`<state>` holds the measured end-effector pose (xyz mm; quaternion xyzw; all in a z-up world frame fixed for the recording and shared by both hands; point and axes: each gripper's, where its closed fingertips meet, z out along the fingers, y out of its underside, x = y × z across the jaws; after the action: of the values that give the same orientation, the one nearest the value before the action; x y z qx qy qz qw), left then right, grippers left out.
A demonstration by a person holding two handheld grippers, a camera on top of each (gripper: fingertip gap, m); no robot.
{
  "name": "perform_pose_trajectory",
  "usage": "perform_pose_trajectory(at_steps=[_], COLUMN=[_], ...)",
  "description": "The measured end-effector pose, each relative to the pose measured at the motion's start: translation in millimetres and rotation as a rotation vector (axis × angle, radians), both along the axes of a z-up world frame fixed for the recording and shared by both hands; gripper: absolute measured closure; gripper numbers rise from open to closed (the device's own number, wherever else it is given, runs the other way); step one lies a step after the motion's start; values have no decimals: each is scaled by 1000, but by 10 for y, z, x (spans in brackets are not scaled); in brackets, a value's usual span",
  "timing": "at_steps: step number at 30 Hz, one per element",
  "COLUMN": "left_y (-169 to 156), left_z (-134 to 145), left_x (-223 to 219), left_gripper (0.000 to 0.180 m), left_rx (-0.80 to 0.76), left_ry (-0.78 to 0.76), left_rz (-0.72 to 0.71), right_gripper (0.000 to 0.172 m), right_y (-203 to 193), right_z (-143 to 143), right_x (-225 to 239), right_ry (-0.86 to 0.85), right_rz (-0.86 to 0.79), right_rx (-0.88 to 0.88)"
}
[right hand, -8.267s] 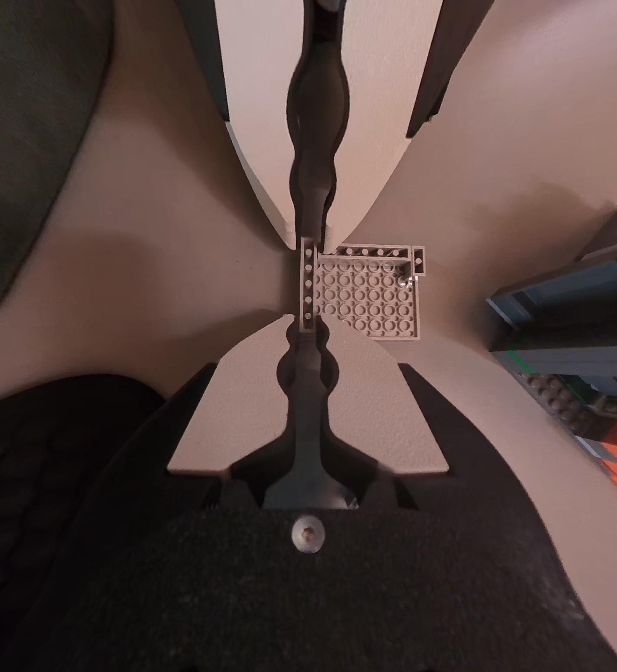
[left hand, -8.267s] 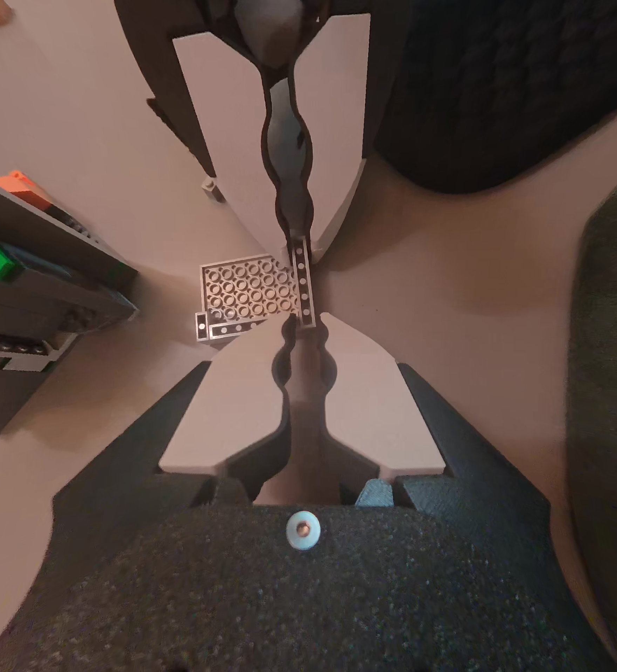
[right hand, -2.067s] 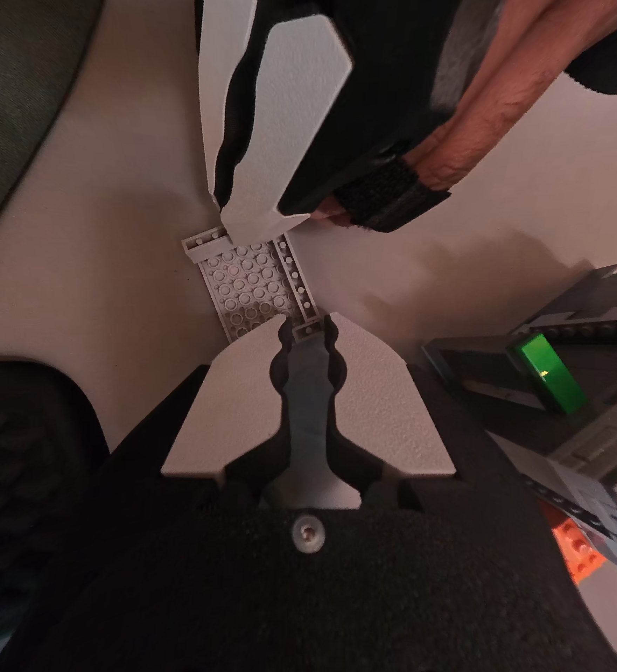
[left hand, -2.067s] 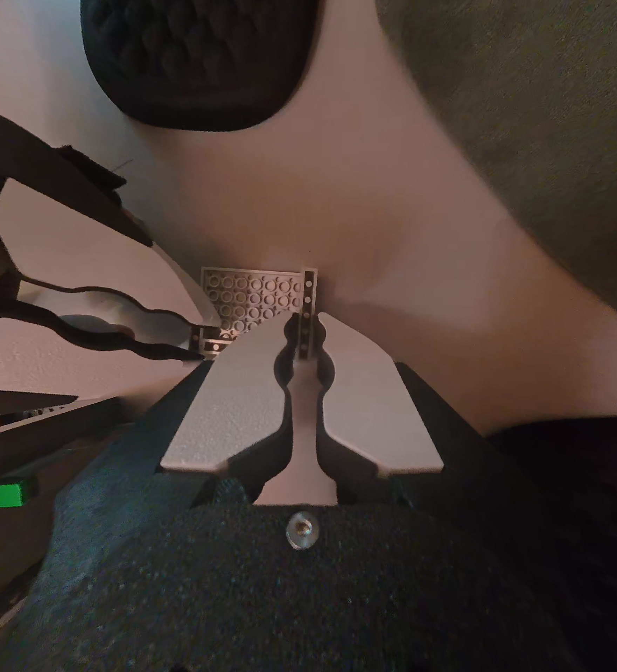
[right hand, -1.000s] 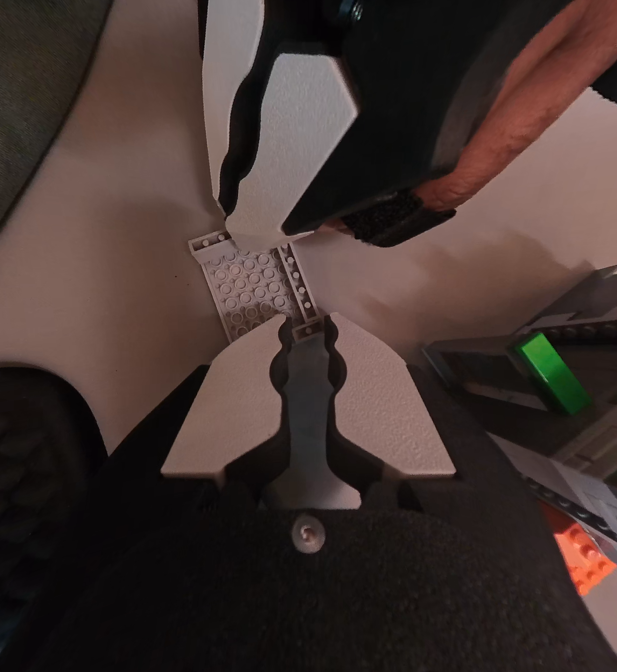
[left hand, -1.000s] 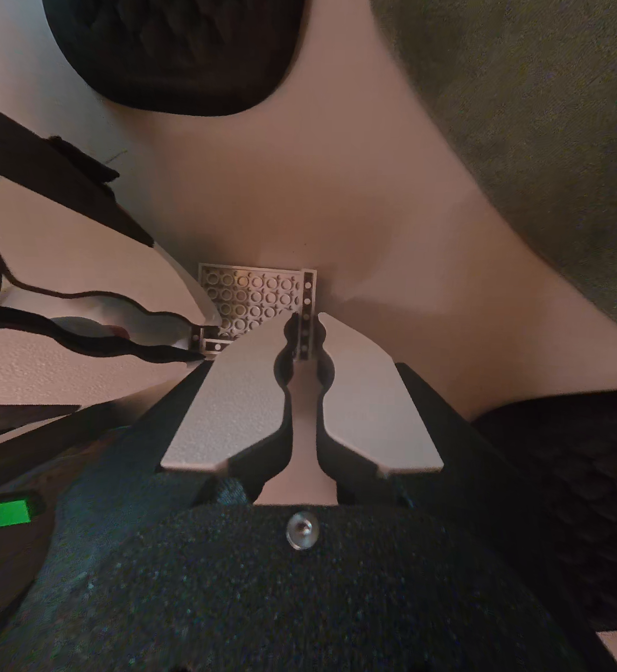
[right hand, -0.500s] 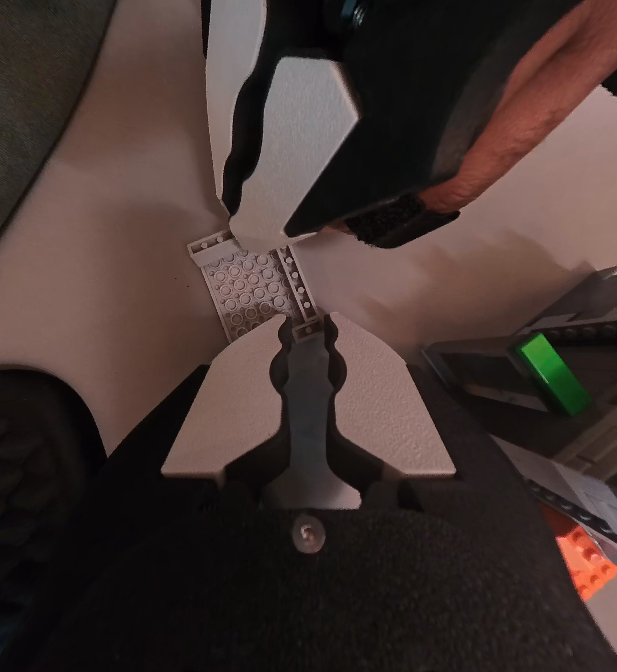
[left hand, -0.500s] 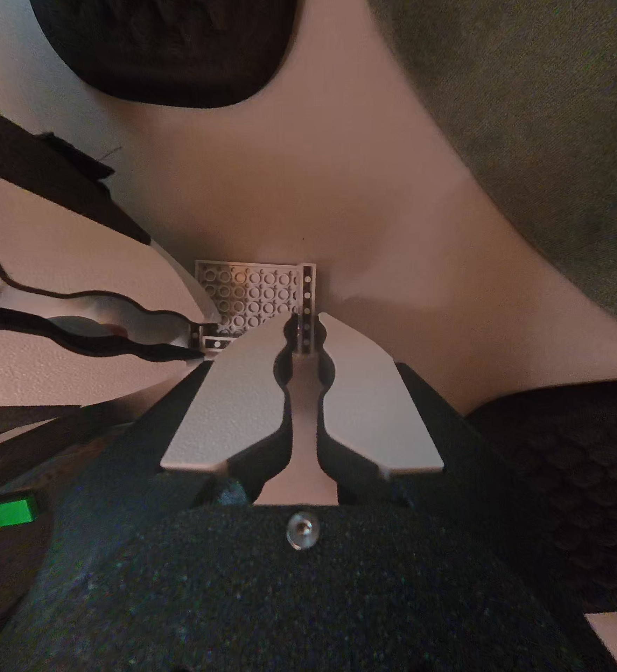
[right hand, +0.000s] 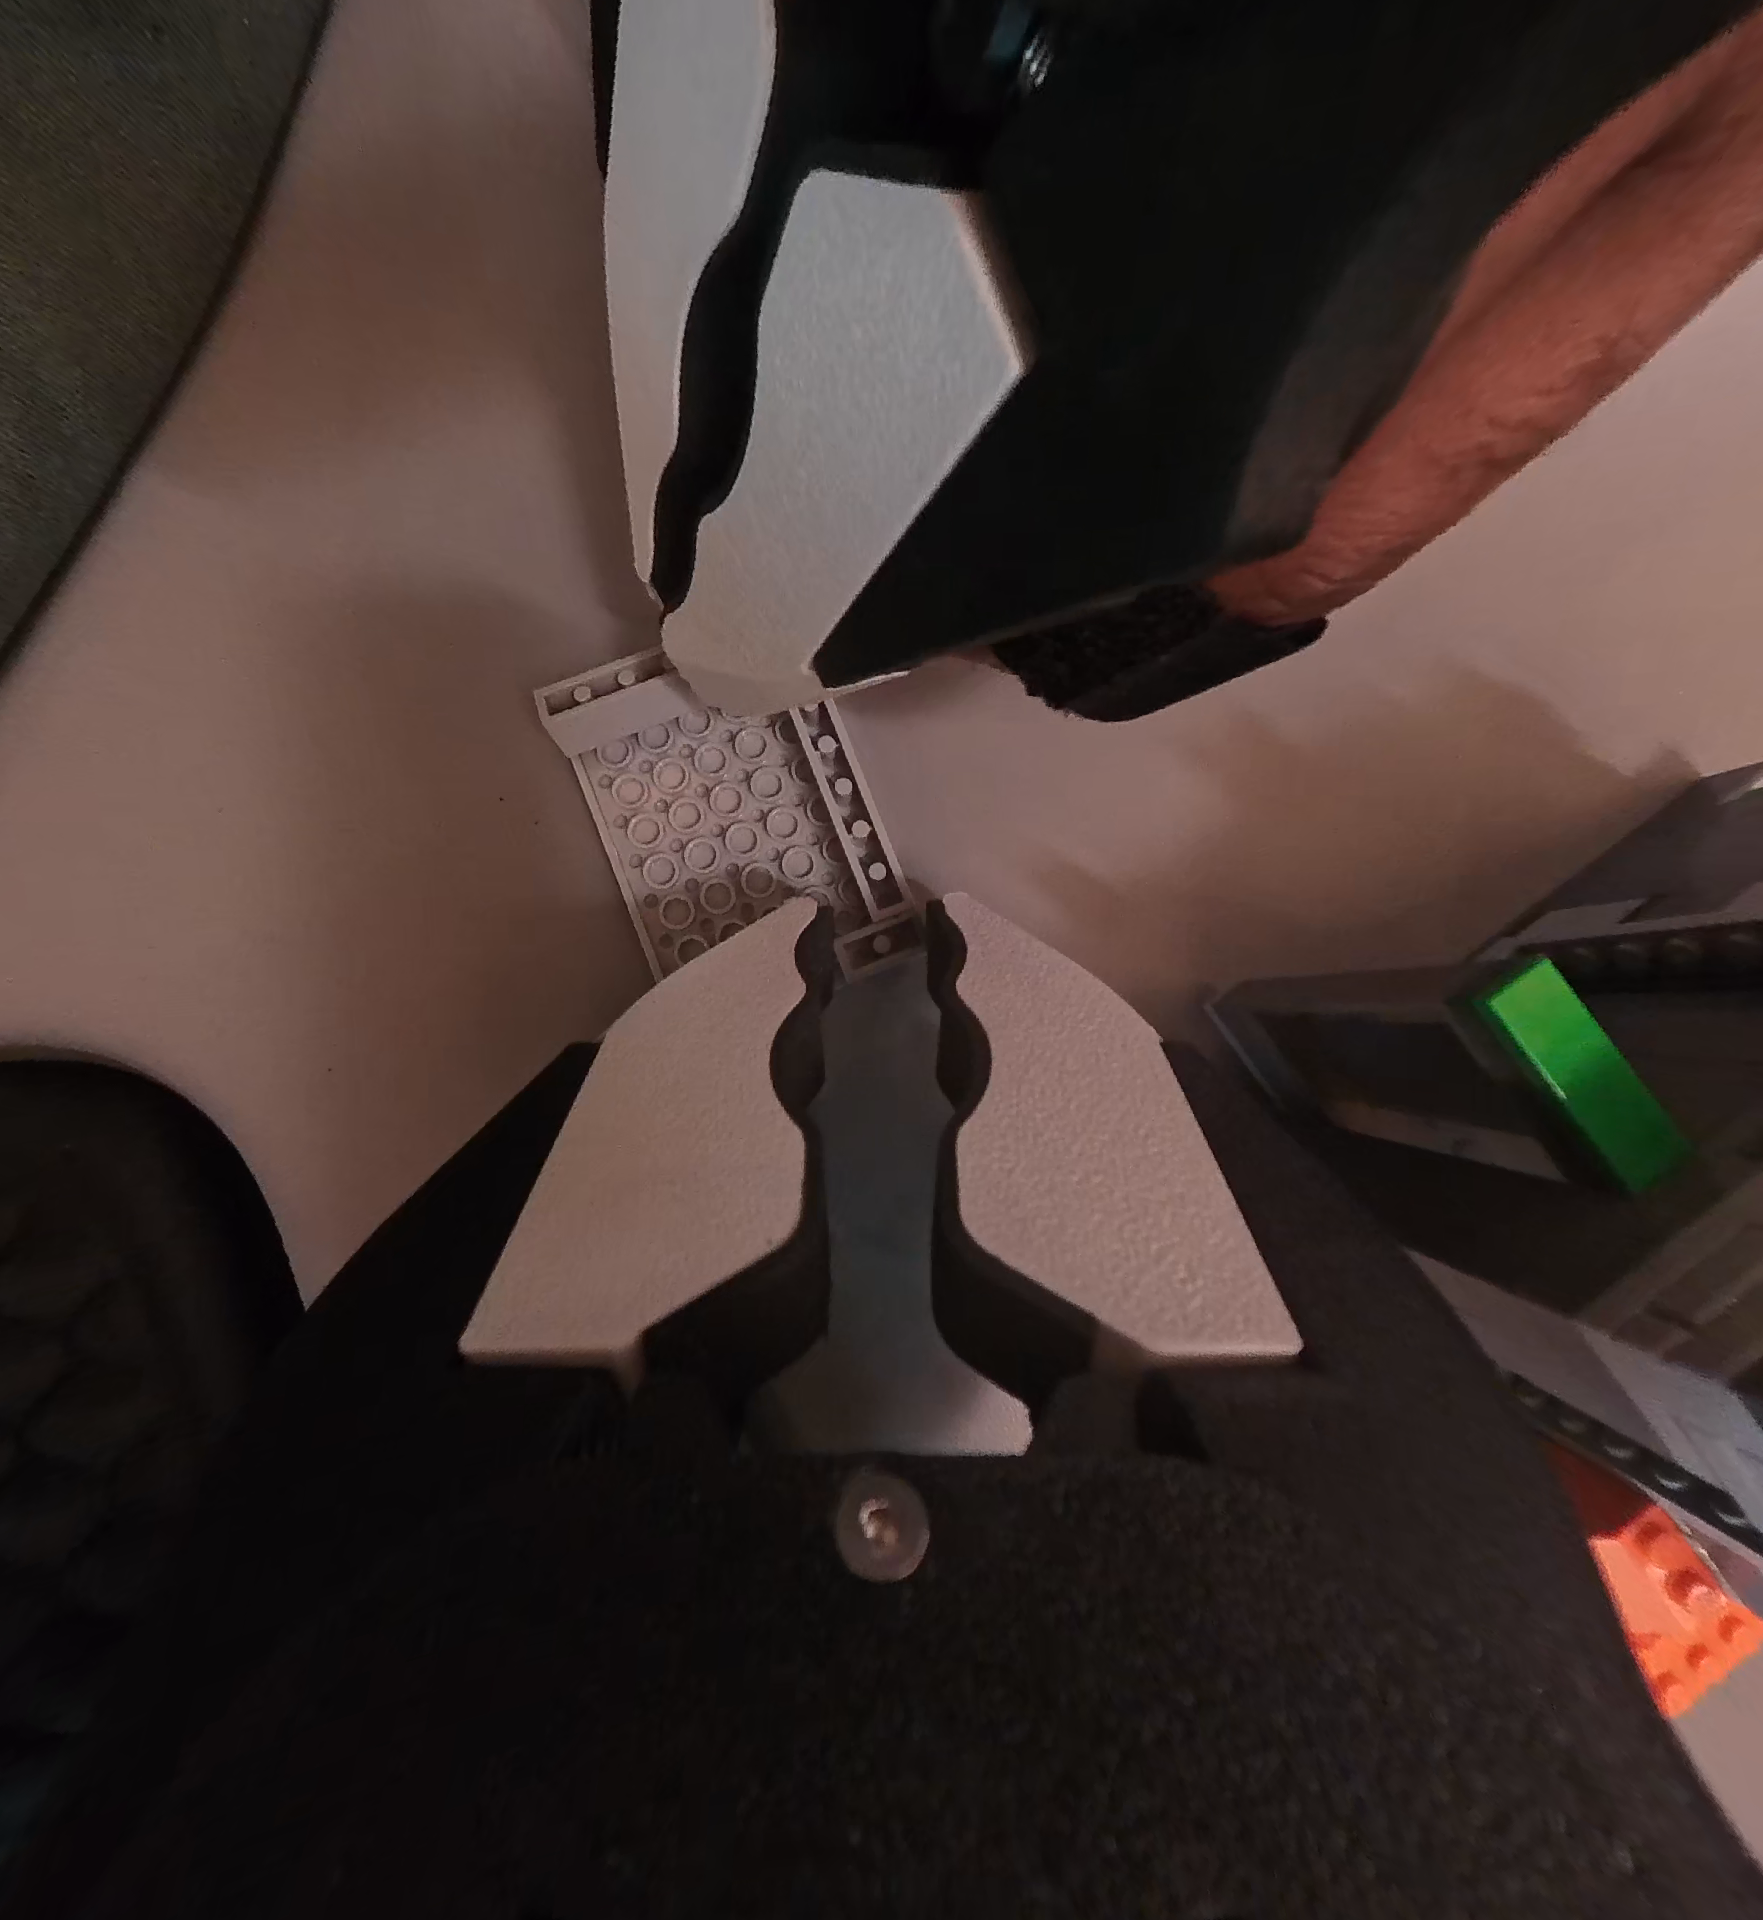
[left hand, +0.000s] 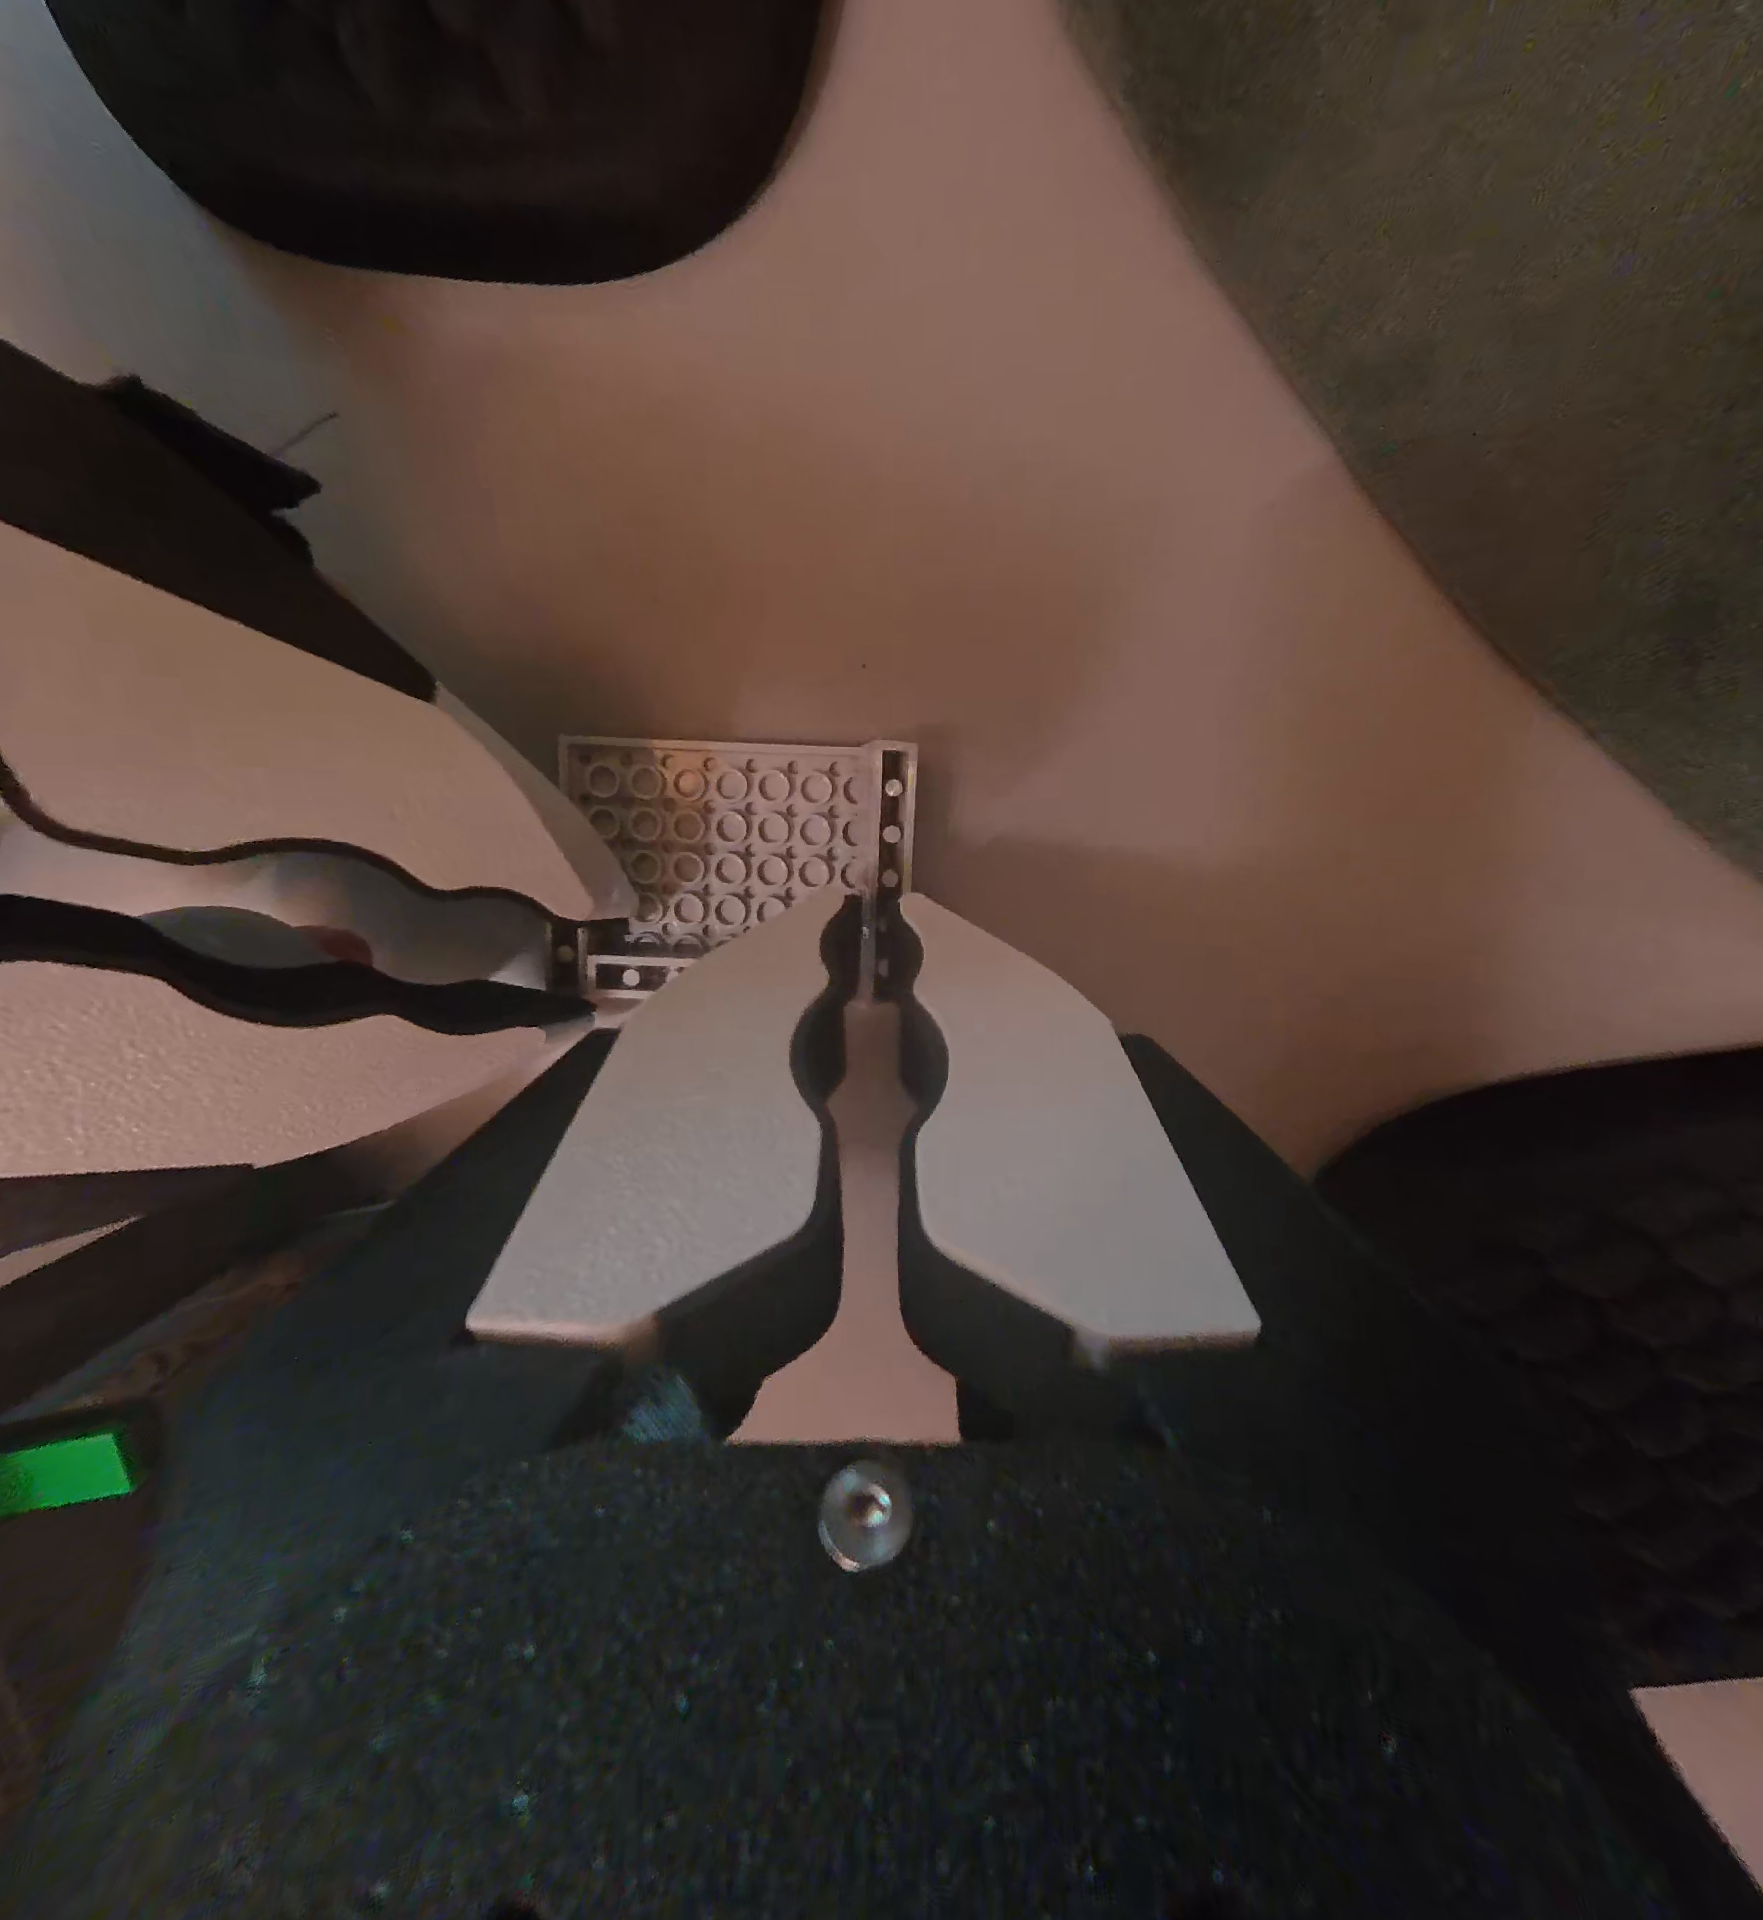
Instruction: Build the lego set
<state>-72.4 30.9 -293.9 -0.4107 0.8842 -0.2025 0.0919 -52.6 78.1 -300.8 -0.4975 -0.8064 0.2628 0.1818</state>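
Light grey studded building-block plate [left hand: 721, 831], flat rectangle turned underside-up so its rings show, lies on the pale tabletop [left hand: 960, 520] between both tools. Narrow grey strip bricks sit along its edges: a long one [left hand: 893, 831] down one side, a short one [right hand: 877, 948] at a corner, another [right hand: 602, 707] at the far corner in the right wrist view. Left gripper [left hand: 875, 935] has its fingers nearly together, pinching the near end of the long strip. Right gripper [right hand: 875, 935] has its fingers [right hand: 1043, 1091] part-spread around the short corner brick, pads against its ends, so it looks clamped there. As far as visible, edge strips are already on the plate, and both tools are on the assembly. Off to the side: dark grey block model [right hand: 1583, 1195] with a green brick [right hand: 1573, 1081], orange brick [right hand: 1666, 1631], black textured pads [left hand: 441, 135], olive fabric [left hand: 1531, 364].
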Motion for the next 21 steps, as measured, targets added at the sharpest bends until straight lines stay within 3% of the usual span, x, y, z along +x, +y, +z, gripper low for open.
perform_pose_trajectory(at_steps=[21], left_y=[56], left_z=[39], left_x=[46], left_gripper=[176], left_rx=[21], left_ry=[-26], left_rz=[18], right_gripper=[155], right_y=[-4], right_z=[0], right_x=[-7], right_ry=[7], right_rz=[-1], right_rx=[-3])
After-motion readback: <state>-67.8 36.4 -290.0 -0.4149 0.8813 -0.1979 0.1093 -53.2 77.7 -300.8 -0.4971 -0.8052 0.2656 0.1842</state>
